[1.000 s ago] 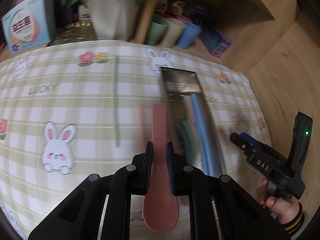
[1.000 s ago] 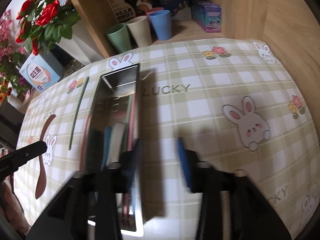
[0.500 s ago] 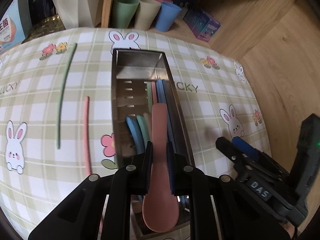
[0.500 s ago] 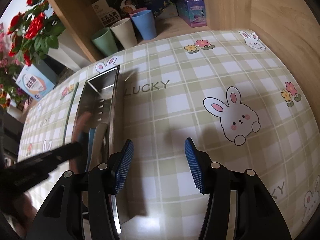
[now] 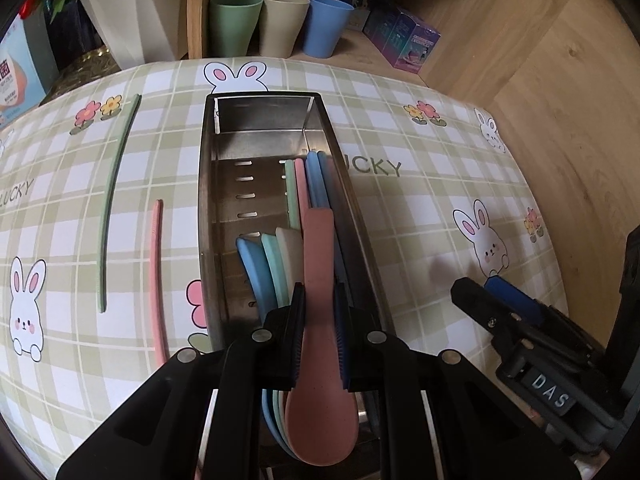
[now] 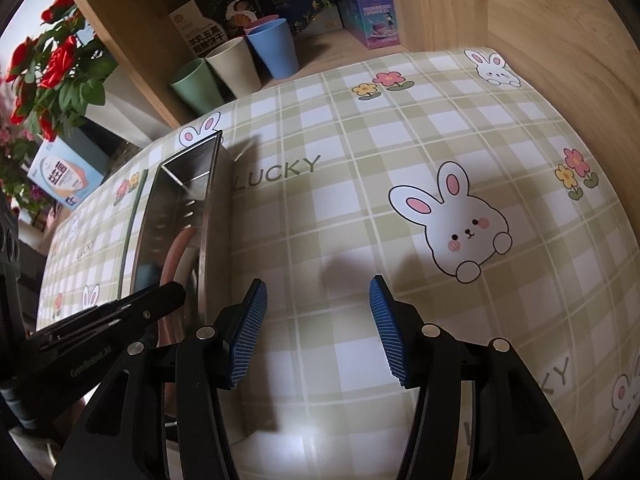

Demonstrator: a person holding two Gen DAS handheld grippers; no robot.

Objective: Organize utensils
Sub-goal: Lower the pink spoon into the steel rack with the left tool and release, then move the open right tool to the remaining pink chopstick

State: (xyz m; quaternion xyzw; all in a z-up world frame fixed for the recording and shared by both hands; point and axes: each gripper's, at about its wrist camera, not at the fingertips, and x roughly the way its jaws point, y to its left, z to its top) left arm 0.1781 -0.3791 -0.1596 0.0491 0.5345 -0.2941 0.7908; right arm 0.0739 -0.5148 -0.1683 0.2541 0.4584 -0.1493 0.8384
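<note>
My left gripper [image 5: 319, 300] is shut on a pink spoon [image 5: 320, 400], handle pointing forward, held over the near end of a steel utensil tray [image 5: 208, 208]. Blue, green and white spoons [image 5: 260, 268] and several chopsticks [image 5: 308, 188] lie in the tray. A green chopstick [image 5: 114, 200] and a pink chopstick [image 5: 158, 272] lie on the cloth left of the tray. My right gripper [image 6: 316, 300] is open and empty above the checked cloth, right of the tray [image 6: 208, 216]; it also shows in the left wrist view [image 5: 492, 296].
Green, beige and blue cups [image 5: 280, 24] stand on a wooden shelf behind the table, with boxes [image 5: 412, 40] beside them. A white flowerpot [image 5: 128, 20] stands at back left. A wooden wall [image 6: 560, 40] borders the table on the right.
My left gripper has swung right with the pink spoon, from over the bare cloth to above the tray. My right gripper has moved slightly right, away from the tray.
</note>
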